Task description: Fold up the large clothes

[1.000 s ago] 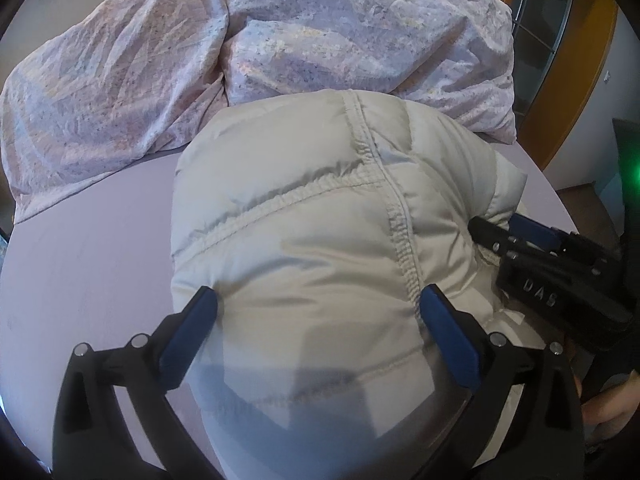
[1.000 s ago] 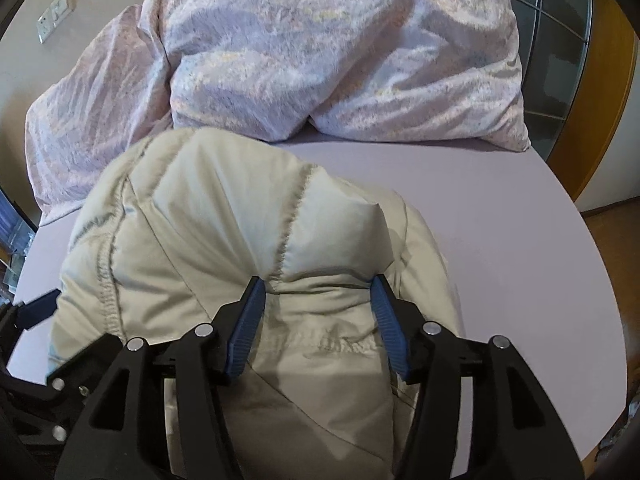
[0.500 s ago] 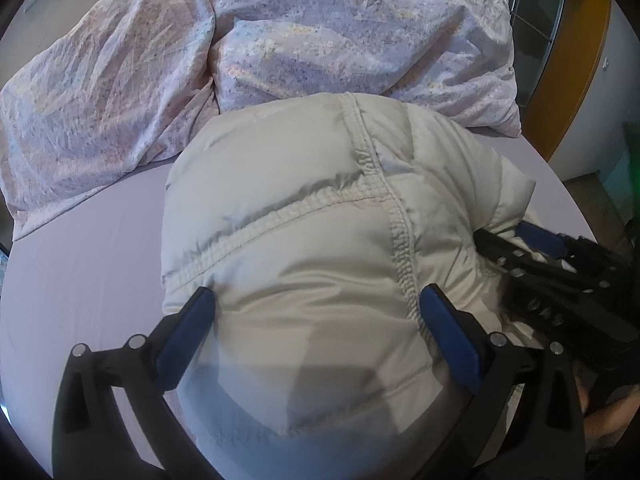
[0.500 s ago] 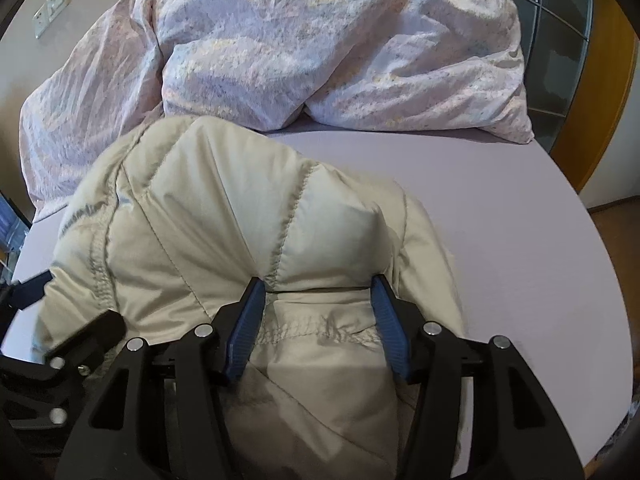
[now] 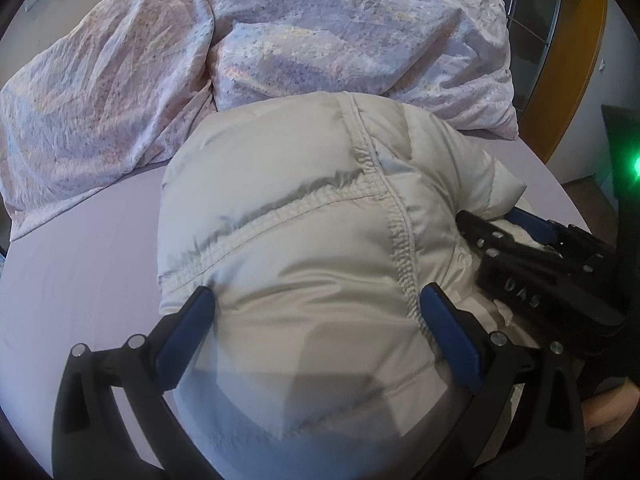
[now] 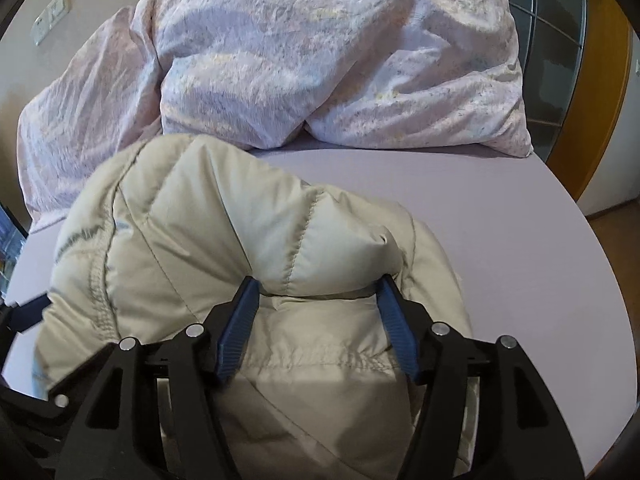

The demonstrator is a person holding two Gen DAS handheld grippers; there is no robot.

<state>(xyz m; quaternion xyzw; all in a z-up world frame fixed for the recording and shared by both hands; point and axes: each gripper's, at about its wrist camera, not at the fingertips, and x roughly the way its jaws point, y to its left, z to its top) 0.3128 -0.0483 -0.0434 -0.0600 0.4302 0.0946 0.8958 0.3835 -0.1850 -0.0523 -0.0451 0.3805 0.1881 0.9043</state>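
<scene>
The cream quilted down jacket (image 5: 304, 248), a puffy bundle on the lilac bed sheet (image 5: 80, 264), has slid toward twelve o'clock over the last second, its far edge now nearer the crumpled pink floral duvet (image 5: 320, 32). The left tool (image 5: 316, 312) straddles it with jaws wide. The right tool (image 6: 316, 300), at its three o'clock, stands narrower, hugging a padded fold. Judging by this, the folded bundle is being pushed into place.
</scene>
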